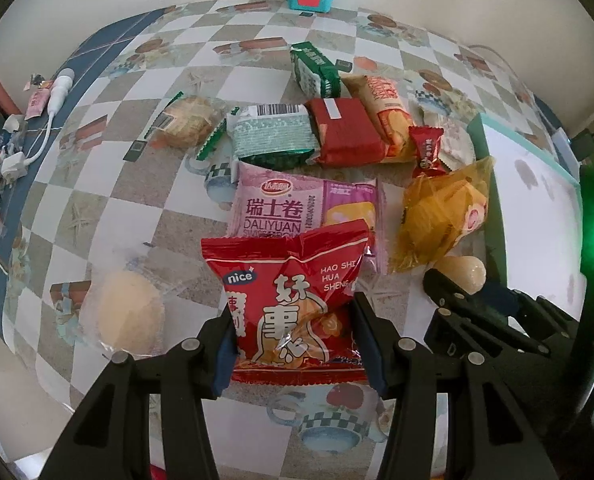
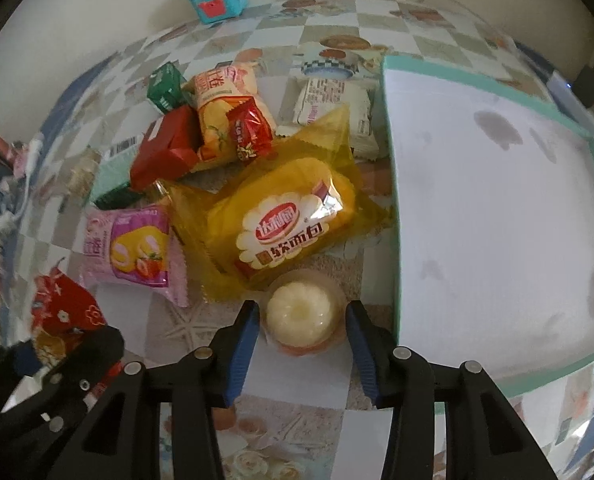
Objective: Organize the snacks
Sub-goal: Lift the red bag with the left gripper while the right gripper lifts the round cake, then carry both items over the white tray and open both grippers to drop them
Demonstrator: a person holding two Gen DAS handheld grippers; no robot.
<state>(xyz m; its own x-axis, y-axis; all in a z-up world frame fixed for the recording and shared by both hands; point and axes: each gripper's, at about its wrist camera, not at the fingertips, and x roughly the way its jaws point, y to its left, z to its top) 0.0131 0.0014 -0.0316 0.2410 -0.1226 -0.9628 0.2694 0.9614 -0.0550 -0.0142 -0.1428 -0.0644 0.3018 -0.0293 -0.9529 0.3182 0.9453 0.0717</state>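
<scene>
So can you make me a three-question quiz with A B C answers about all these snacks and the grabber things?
1. Where is the pink Swiss roll packet?
A. Just beyond the red peanut bag
B. Inside the white box
C. Beside the teal tin by the wall

2. What colour is the soft bread wrapper?
A. Blue
B. Yellow
C. Black

3. What is the right gripper doing?
A. Shut on a spoon
B. Lifting the white box
C. Open, with a round jelly cup between its fingers

Answers:
1 A: in the left wrist view the red peanut bag overlaps the pink packet's near edge.
2 B: the wrapper is see-through yellow.
3 C: the jelly cup sits between the blue pads with gaps on both sides, beside the white box.
</scene>
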